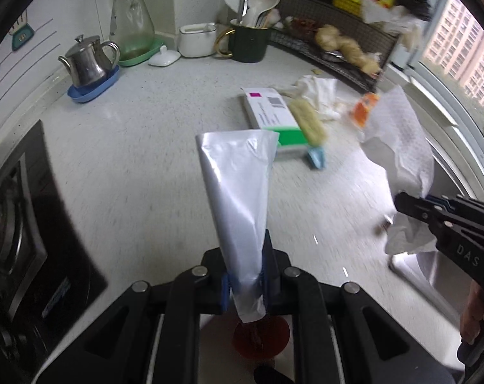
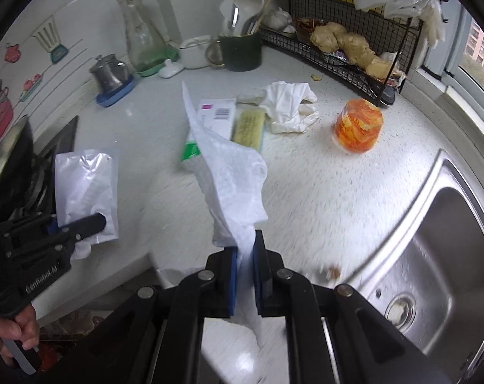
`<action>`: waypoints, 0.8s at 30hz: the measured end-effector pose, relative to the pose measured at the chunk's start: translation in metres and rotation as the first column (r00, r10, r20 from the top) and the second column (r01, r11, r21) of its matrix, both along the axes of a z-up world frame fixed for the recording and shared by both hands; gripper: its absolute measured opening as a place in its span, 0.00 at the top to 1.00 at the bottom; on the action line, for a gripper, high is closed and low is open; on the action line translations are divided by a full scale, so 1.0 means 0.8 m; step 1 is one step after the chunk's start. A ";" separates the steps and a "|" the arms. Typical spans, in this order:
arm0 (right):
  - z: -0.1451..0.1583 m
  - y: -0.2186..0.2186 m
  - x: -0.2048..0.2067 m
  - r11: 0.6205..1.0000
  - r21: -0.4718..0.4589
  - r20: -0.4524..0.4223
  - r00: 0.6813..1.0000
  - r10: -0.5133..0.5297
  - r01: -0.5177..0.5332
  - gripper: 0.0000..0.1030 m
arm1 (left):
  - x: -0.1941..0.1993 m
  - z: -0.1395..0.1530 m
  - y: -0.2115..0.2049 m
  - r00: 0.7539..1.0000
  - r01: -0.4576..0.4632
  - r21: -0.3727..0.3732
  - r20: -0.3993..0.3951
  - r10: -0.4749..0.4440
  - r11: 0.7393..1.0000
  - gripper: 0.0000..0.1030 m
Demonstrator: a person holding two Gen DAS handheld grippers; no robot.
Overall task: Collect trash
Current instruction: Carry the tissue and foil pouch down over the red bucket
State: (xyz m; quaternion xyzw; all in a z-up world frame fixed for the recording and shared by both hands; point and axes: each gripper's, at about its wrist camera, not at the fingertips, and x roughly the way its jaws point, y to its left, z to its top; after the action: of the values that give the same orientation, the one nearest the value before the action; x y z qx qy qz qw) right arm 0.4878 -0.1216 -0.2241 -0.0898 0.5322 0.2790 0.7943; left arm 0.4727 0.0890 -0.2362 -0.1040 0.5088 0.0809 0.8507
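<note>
- Left wrist view: my left tongs [image 1: 246,275] are clenched on a silver foil pouch [image 1: 237,188], lifted above the worktop [image 1: 130,147].
- Right wrist view: my right tongs [image 2: 245,265] are clenched on a crumpled paper towel [image 2: 232,172], lifted above the worktop beside the sink [image 2: 440,249].

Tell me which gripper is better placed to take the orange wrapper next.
Probably right: the orange wrapper lies toward the sink, on its side. But the right gripper already pinches a paper towel, and the left gripper a silver pouch.
</note>
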 end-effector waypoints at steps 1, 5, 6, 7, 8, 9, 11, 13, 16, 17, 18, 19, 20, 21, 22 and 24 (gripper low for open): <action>0.007 -0.002 -0.014 1.000 0.003 0.002 1.000 -0.002 0.002 0.92 | -0.014 0.006 -0.005 1.000 0.011 -0.004 0.004 -0.011 1.000 0.87; 0.029 -0.004 -0.073 1.000 0.011 0.013 1.000 -0.015 0.015 0.92 | -0.067 0.020 -0.019 0.999 0.044 0.003 0.016 -0.044 0.999 0.87; 0.033 -0.004 -0.087 1.000 0.014 0.014 1.000 -0.016 0.016 0.92 | -0.078 0.022 -0.022 0.998 0.052 0.003 0.017 -0.052 0.999 0.87; 0.036 -0.004 -0.104 1.000 0.013 0.019 1.000 -0.018 0.018 0.92 | -0.096 0.024 -0.026 0.998 0.065 -0.001 0.019 -0.065 0.998 0.87; 0.039 -0.004 -0.121 1.000 0.012 0.021 1.000 -0.023 0.022 0.92 | -0.108 0.025 -0.030 0.997 0.077 -0.003 0.022 -0.077 0.997 0.87; 0.040 -0.006 -0.143 0.999 0.014 0.017 0.999 -0.031 0.030 0.92 | -0.124 0.025 -0.034 0.996 0.090 -0.001 0.023 -0.090 0.996 0.87; 0.039 -0.008 -0.170 0.999 0.013 0.010 0.999 -0.042 0.041 0.92 | -0.154 0.024 -0.040 0.994 0.105 -0.010 0.024 -0.105 0.994 0.87; 0.036 -0.013 -0.204 0.999 0.007 0.006 0.999 -0.054 0.054 0.92 | -0.184 0.020 -0.042 0.992 0.123 -0.023 0.025 -0.123 0.992 0.87; 0.028 -0.020 -0.244 0.997 0.004 -0.001 0.997 -0.082 0.082 0.92 | -0.222 0.007 -0.050 0.988 0.155 -0.024 0.017 -0.154 0.988 0.87; 0.024 -0.022 -0.256 0.996 0.002 -0.005 0.996 -0.091 0.091 0.92 | -0.231 0.001 -0.050 0.986 0.164 -0.027 0.013 -0.164 0.986 0.87; 0.016 -0.024 -0.271 0.995 -0.001 -0.016 0.995 -0.101 0.101 0.92 | -0.240 -0.006 -0.052 0.985 0.172 -0.030 0.007 -0.172 0.985 0.87; 0.011 -0.024 -0.279 0.994 -0.005 -0.022 0.994 -0.105 0.105 0.92 | -0.249 -0.015 -0.054 0.984 0.179 -0.034 -0.005 -0.179 0.983 0.87; 0.005 -0.025 -0.289 0.994 -0.011 -0.032 0.993 -0.110 0.109 0.92 | -0.254 -0.022 -0.055 0.983 0.183 -0.040 -0.014 -0.183 0.982 0.87; -0.005 -0.026 -0.297 0.994 -0.017 -0.044 0.993 -0.113 0.113 0.92 | -0.261 -0.031 -0.057 0.982 0.185 -0.048 -0.022 -0.186 0.982 0.87; -0.014 -0.027 -0.304 0.993 -0.025 -0.059 0.992 -0.115 0.114 0.92 | -0.267 -0.041 -0.059 0.982 0.185 -0.058 -0.032 -0.187 0.981 0.87; -0.034 -0.029 -0.314 0.992 -0.040 -0.088 0.989 -0.120 0.117 0.92 | -0.272 -0.060 -0.062 0.982 0.179 -0.075 -0.054 -0.183 0.981 0.87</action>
State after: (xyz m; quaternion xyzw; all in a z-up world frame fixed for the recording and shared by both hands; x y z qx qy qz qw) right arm 0.2366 -0.1444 -0.2517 -0.0588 0.5768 0.2257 0.7829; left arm 0.2548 0.0394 -0.2840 -0.0844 0.5444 -0.0115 0.8345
